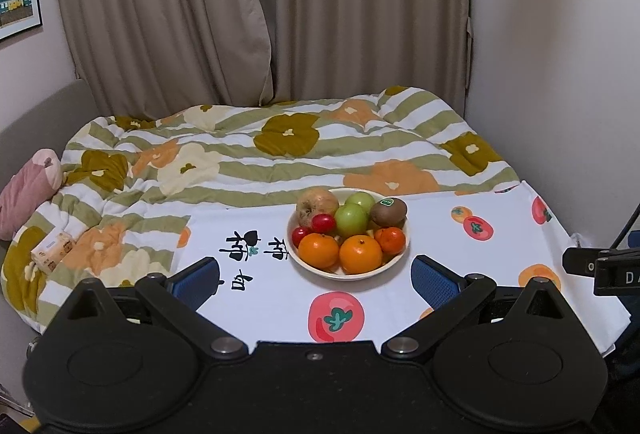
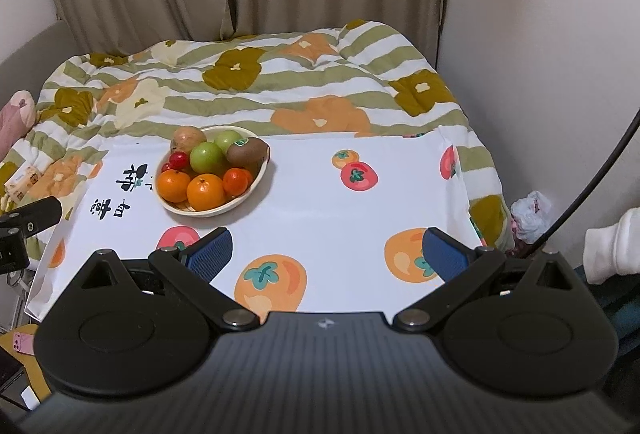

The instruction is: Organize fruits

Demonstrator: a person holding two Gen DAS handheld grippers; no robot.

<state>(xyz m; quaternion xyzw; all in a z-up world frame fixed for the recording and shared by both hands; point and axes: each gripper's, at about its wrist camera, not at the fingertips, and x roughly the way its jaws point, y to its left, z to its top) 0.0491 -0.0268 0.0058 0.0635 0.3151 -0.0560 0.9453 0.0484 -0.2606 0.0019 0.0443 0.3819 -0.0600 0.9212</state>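
At the bottom of the left wrist view, the left gripper [image 1: 316,280] has its jaws spread wide apart, with nothing between them. Just past the jaws, in the middle of the frame, sits a cream bowl [image 1: 396,256] full of fruit. It rests on a white cloth [image 1: 460,254] printed with red and orange fruit pictures. At the front of the bowl are three oranges [image 1: 360,254]. Behind them are two small red fruits [image 1: 323,222], two green apples [image 1: 351,220], a brown kiwi [image 1: 388,211] and a pale reddish apple [image 1: 316,206].

In the right wrist view, the right gripper [image 2: 326,252] also has its jaws wide apart and holds nothing. Here the bowl [image 2: 262,169] sits farther off, up and to the left of the jaws.

Beyond the cloth lies a striped, flowered blanket [image 1: 280,153] on a bed. Beige curtains [image 1: 260,13] hang at the top.
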